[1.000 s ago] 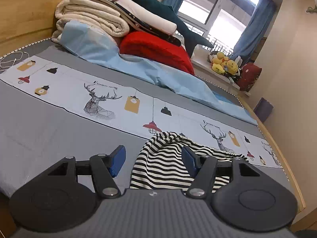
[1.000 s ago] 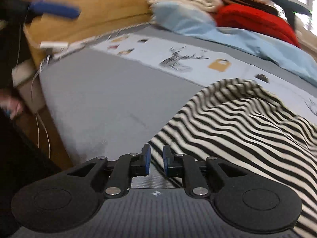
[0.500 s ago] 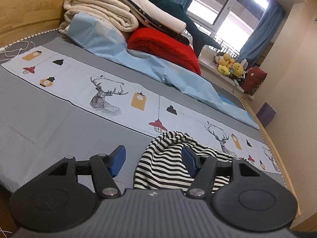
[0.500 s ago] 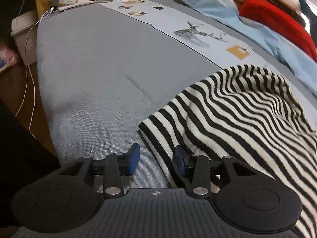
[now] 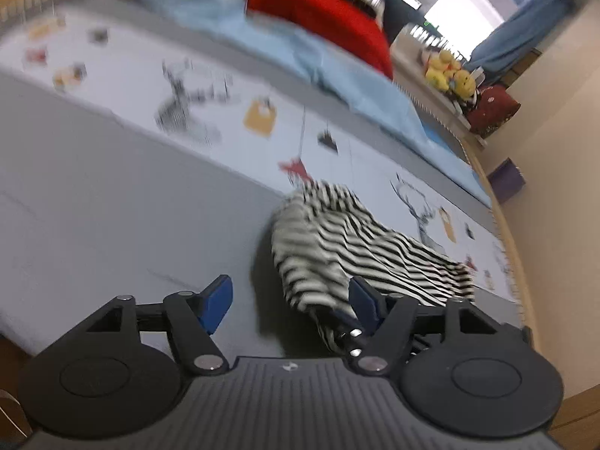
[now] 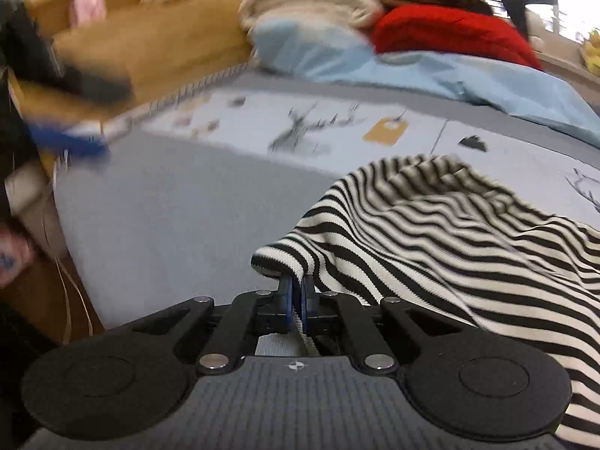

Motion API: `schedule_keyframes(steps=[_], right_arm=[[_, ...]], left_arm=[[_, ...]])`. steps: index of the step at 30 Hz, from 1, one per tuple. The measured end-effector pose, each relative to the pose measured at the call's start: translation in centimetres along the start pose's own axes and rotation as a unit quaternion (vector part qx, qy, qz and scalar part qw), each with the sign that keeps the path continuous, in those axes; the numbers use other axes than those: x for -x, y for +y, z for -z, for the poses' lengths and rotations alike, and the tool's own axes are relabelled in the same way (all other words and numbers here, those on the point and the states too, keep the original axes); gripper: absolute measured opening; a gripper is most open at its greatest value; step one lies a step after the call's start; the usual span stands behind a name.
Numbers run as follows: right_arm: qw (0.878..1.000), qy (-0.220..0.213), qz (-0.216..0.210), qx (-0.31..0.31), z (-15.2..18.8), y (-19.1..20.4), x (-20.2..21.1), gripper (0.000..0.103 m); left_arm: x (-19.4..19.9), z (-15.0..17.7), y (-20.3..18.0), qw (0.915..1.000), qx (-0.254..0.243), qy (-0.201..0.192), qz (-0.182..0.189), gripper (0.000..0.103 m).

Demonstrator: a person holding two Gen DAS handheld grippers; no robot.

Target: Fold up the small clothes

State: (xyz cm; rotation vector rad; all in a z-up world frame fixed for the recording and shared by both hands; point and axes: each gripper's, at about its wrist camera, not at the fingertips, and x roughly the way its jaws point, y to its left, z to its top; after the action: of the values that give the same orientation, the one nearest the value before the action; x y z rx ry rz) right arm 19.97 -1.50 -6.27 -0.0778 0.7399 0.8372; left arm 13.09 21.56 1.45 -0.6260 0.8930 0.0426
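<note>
I am working over a bed (image 5: 93,217) with a grey cover; a pale band printed with deer, lanterns and tags crosses it from upper left to lower right of the left wrist view. Behind it lies a light blue quilt (image 5: 337,71), with one red pillow (image 5: 318,18) on it and a stack of folded cream blankets (image 6: 311,3) at the top of the right wrist view. A wooden headboard (image 6: 168,37) fills the upper left there. In the upper right of the left view a bright window (image 5: 461,7) with blue curtains stands above a sill carrying yellow soft toys (image 5: 450,75).

There is one garment: a black-and-white striped top (image 6: 450,240), rumpled, lying on the grey cover at the lower right of both views, its far edge reaching the printed band.

My right gripper (image 6: 296,294) is clamped on the top's near hem, which is pinched between the blue pads and lifted. My left gripper (image 5: 290,296) has its jaws wide and opening; the top's edge hangs between them, against the right-hand pad, not pinched.
</note>
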Motion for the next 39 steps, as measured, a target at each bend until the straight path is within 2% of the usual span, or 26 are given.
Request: schedule_keyframes(steps=[3,6,7,9,11,14,19,20,22,23,24,27,31,35,37,39], right_arm=[[0.999,-0.026,-0.009,-0.031,-0.6,-1.6,2.1,0.003],[0.998,-0.037,-0.016,-0.049,-0.7,-3.1,3.7,0.003],[0.998,-0.040,-0.017,-0.052,-0.7,-3.5,4.2,0.003],[0.997,-0.042,-0.019,-0.056,-0.7,-4.2,4.8,0.003],[0.997,-0.044,-0.021,-0.060,-0.6,-4.7,5.4,0.003],[0.996,-0.049,-0.024,-0.065,-0.6,-5.1,6.1,0.003],[0.997,-0.047,-0.030,-0.062,-0.6,-5.3,7.1,0.003],[0.997,-0.046,-0.032,-0.060,-0.5,-5.2,7.2,0.003],[0.997,-0.044,-0.035,-0.055,-0.5,-5.2,7.3,0.002],[0.997,-0.042,-0.036,-0.053,-0.4,-5.1,7.3,0.002],[0.997,-0.040,-0.037,-0.052,-0.4,-5.1,7.3,0.002],[0.998,-0.031,-0.041,-0.047,-0.2,-4.7,6.8,0.001],[0.996,-0.031,-0.070,-0.042,-0.4,-3.7,6.1,0.001],[0.987,-0.053,-0.139,-0.057,-0.9,-1.9,5.4,0.001],[0.978,-0.063,-0.176,-0.091,-1.2,-1.9,5.1,0.001],[0.973,-0.062,-0.194,-0.107,-1.1,-1.8,4.7,0.001]], left_arm=[[-3.3,-0.6,0.9,0.9966,0.063,0.033,0.041,0.085],[-7.6,-0.7,1.5,0.9868,0.133,0.045,0.081,0.087],[-9.3,-0.8,1.4,0.9852,0.142,0.058,0.076,0.088],[-11.8,-1.4,-0.1,0.9897,0.113,0.076,0.043,0.088],[-13.8,-1.9,-1.5,0.9921,0.084,0.082,0.043,0.088],[-16.5,-2.4,-2.0,0.9877,0.100,0.101,0.064,0.089],[-20.3,-3.2,-2.4,0.9828,0.120,0.121,0.072,0.087],[-20.8,-3.5,-2.7,0.9845,0.112,0.119,0.064,0.081],[-21.9,-3.7,-2.9,0.9874,0.092,0.121,0.043,0.061],[-22.4,-3.7,-2.9,0.9876,0.087,0.126,0.036,0.043],[-22.7,-3.7,-2.7,0.9876,0.082,0.129,0.034,0.029],[-22.2,-3.8,-3.0,0.9918,0.042,0.119,0.021,0.015],[-18.9,-4.3,-2.5,0.9961,0.013,0.083,0.030,0.013],[-14.1,-4.7,-1.7,0.9992,-0.012,0.035,0.017,0.012],[-12.6,-4.6,-0.5,0.9995,-0.009,0.031,0.003,0.012],[-12.1,-4.4,0.2,0.9990,-0.006,0.040,-0.016,0.012]])
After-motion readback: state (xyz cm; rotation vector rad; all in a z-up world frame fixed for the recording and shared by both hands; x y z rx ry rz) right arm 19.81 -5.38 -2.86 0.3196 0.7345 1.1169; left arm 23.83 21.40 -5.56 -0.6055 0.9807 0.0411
